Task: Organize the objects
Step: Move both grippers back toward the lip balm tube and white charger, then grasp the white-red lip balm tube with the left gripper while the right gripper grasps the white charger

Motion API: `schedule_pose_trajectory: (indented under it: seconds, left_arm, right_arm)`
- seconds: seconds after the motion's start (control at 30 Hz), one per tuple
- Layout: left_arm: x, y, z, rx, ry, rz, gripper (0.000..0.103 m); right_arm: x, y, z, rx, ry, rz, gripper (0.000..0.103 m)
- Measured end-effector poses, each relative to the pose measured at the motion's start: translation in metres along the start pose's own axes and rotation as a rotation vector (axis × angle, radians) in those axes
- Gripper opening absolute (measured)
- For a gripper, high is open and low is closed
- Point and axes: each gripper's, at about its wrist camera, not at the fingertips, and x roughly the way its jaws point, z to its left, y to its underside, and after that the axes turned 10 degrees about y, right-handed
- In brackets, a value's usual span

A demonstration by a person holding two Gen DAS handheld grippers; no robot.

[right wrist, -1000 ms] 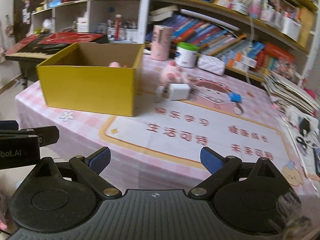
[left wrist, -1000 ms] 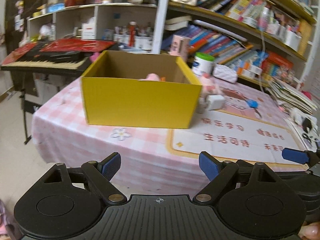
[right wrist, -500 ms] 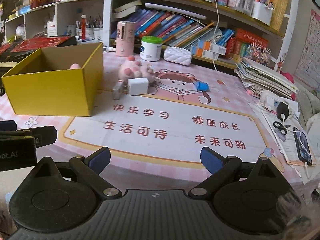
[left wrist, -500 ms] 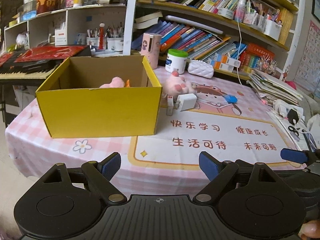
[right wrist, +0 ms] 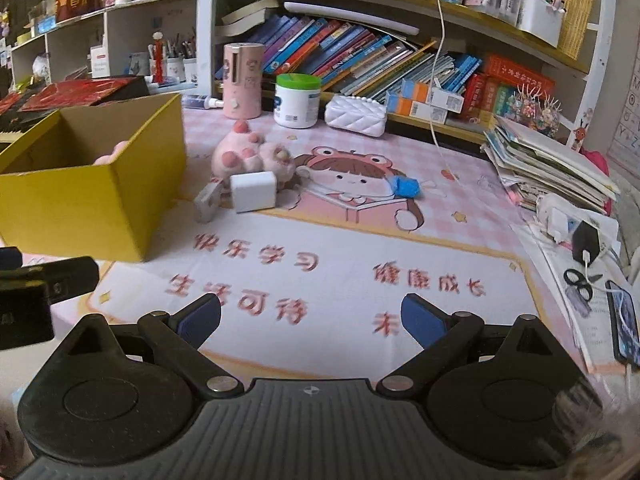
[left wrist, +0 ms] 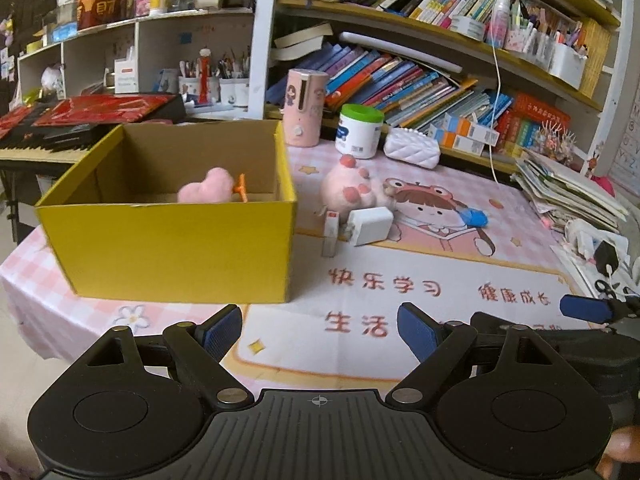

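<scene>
A yellow cardboard box (left wrist: 180,248) (right wrist: 92,204) stands on the left of the table with a pink plush piece (left wrist: 206,190) inside. Right of it lie a pink plush toy (left wrist: 350,192) (right wrist: 248,156), a white charger cube (left wrist: 370,226) (right wrist: 254,192), a small grey-white stick (left wrist: 330,232) (right wrist: 206,202) and a blue wrapped item (left wrist: 474,218) (right wrist: 406,188). My left gripper (left wrist: 320,330) is open and empty above the table's near edge. My right gripper (right wrist: 312,318) is open and empty over the printed mat.
A pink canister (right wrist: 242,80), a green-lidded white jar (right wrist: 297,100) and a white quilted pouch (right wrist: 355,115) stand at the back. Bookshelves rise behind. A paper stack (right wrist: 548,160), black plug, scissors (right wrist: 580,280) and phone lie at right. A keyboard (left wrist: 60,128) is far left.
Both grippers have moved forward and up toward the table, turning right; the box and loose items now look closer. Both stay open and empty.
</scene>
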Motion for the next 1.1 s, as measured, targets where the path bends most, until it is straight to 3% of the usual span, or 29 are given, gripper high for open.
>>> schedule_pose_trajectory:
  seconds: [0.13,0.27,0.47,0.83,1.1]
  left_arm:
    - [0.021,-0.009,-0.014,-0.013,-0.022,-0.002,0.082]
    - [0.044,-0.018,-0.025,-0.026,-0.031,0.009,0.067]
    - [0.073,-0.032,-0.042,-0.029,-0.083,0.007,0.064]
    - [0.156,-0.054,-0.058,0.056,-0.338,0.061,0.044]
    - [0.212,-0.053,-0.056,0.156,-0.442,0.161,0.043]
  right_arm:
    - [0.022,-0.012,-0.019,-0.003,0.0,0.005,0.097]
    - [0.045,-0.022,-0.036,-0.017,-0.013,0.008,0.097]
    - [0.075,-0.036,-0.056,-0.041,-0.046,0.013,0.097]
    - [0.113,-0.046,-0.082,-0.092,-0.12,0.024,0.097]
    - [0.127,-0.042,-0.103,-0.099,-0.146,0.067,0.097]
